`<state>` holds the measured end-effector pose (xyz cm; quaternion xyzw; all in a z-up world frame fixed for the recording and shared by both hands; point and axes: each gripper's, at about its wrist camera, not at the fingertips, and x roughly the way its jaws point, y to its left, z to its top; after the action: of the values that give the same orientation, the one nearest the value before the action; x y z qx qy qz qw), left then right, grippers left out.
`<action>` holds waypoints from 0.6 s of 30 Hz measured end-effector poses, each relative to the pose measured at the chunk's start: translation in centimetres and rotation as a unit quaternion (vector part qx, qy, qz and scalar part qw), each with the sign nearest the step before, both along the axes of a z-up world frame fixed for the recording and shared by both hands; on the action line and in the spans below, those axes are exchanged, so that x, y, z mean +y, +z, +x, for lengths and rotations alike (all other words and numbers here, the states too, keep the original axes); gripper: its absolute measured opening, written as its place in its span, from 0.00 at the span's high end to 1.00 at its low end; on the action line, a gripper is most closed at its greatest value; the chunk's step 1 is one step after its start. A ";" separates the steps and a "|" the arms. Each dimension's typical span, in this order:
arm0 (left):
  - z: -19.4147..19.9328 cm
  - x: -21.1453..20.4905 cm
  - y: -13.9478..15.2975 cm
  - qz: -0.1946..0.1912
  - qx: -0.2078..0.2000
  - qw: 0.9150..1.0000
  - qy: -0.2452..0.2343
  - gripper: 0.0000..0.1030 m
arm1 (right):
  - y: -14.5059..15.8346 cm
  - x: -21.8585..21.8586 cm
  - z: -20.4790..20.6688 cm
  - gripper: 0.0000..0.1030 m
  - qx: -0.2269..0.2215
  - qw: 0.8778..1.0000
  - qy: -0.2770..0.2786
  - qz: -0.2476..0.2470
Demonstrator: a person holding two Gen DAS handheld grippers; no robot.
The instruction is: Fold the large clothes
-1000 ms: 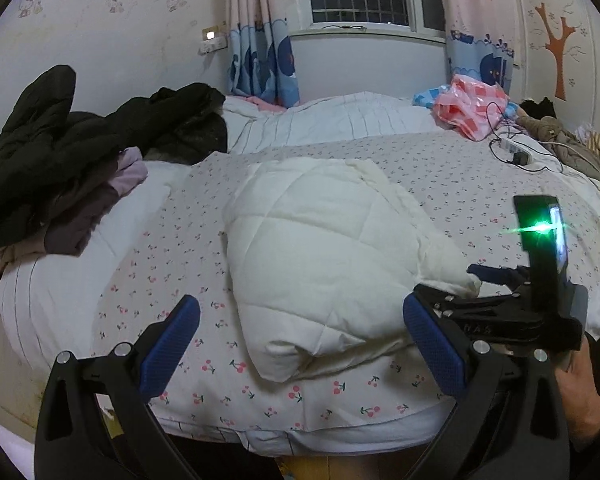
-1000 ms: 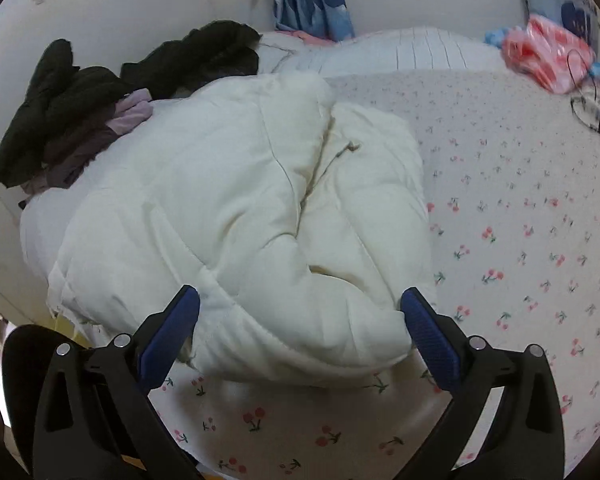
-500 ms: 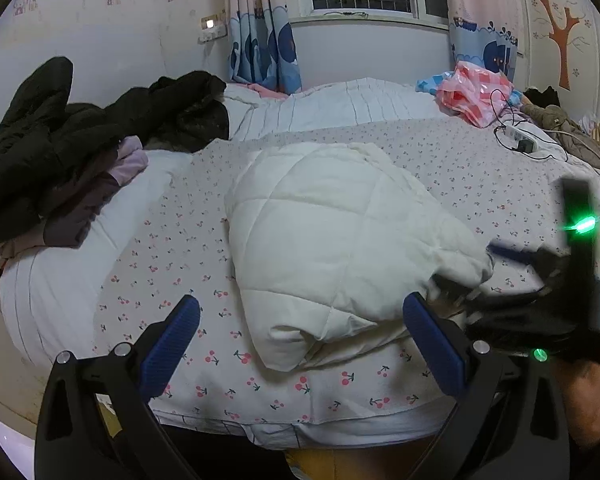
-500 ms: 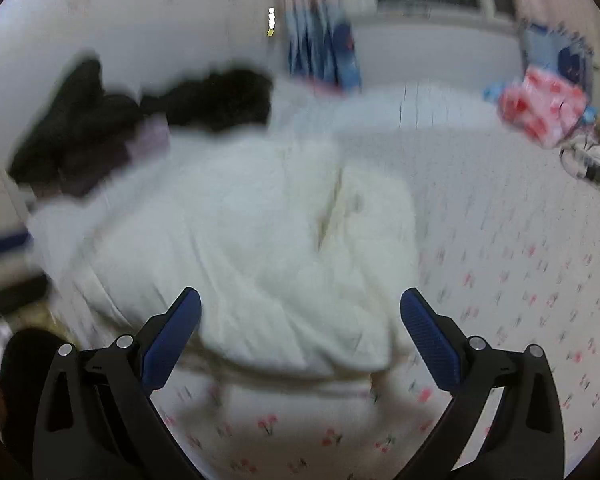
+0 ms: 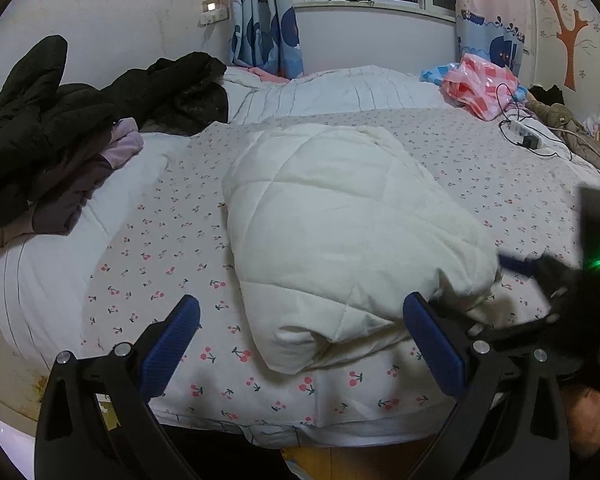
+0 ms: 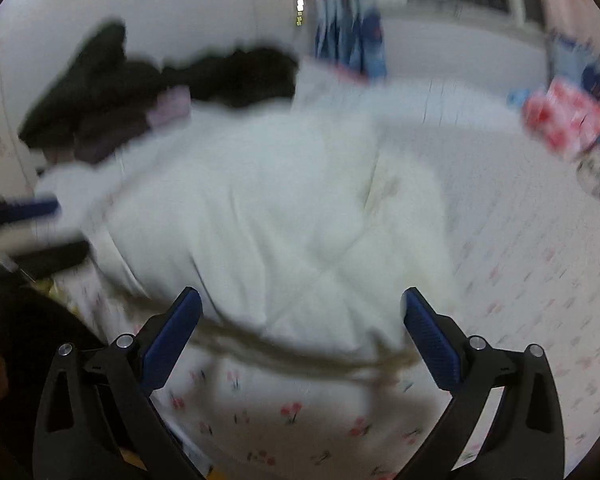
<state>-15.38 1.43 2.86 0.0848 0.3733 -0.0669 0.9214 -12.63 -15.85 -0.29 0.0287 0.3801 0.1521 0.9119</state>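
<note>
Cream quilted jacket [image 5: 348,232] lies folded mid-frame on the cherry-print bed [image 5: 172,240]. Left gripper [image 5: 300,344] and right gripper [image 6: 300,332] fingers gape wide, holding nothing. Puffy padding may spring the fold open if left unpressed.

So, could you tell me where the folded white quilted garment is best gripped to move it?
Probably at the thick rolled near corner of the white quilted garment, approached from the bed's front edge: that corner bulges off the cherry-print sheet, giving the open left gripper something to bite.
</note>
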 end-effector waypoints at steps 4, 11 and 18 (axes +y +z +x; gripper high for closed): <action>0.1 0.1 0.0 0.008 -0.004 1.000 0.003 0.05 | 1.0 -0.4 -0.6 0.06 -0.017 1.000 0.000 0.017; 0.0 0.0 0.8 0.006 -0.006 1.000 0.004 0.05 | 2.4 -1.3 -2.5 0.06 0.007 0.998 -0.035 0.051; -0.4 0.1 1.6 0.008 -0.008 1.000 0.016 0.05 | 4.1 -1.8 -3.4 0.06 0.015 0.996 -0.076 0.041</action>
<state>-15.82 1.52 4.43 0.0864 0.3673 -0.0484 0.9248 -16.08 -17.66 3.79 0.0974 0.3838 0.0973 0.9131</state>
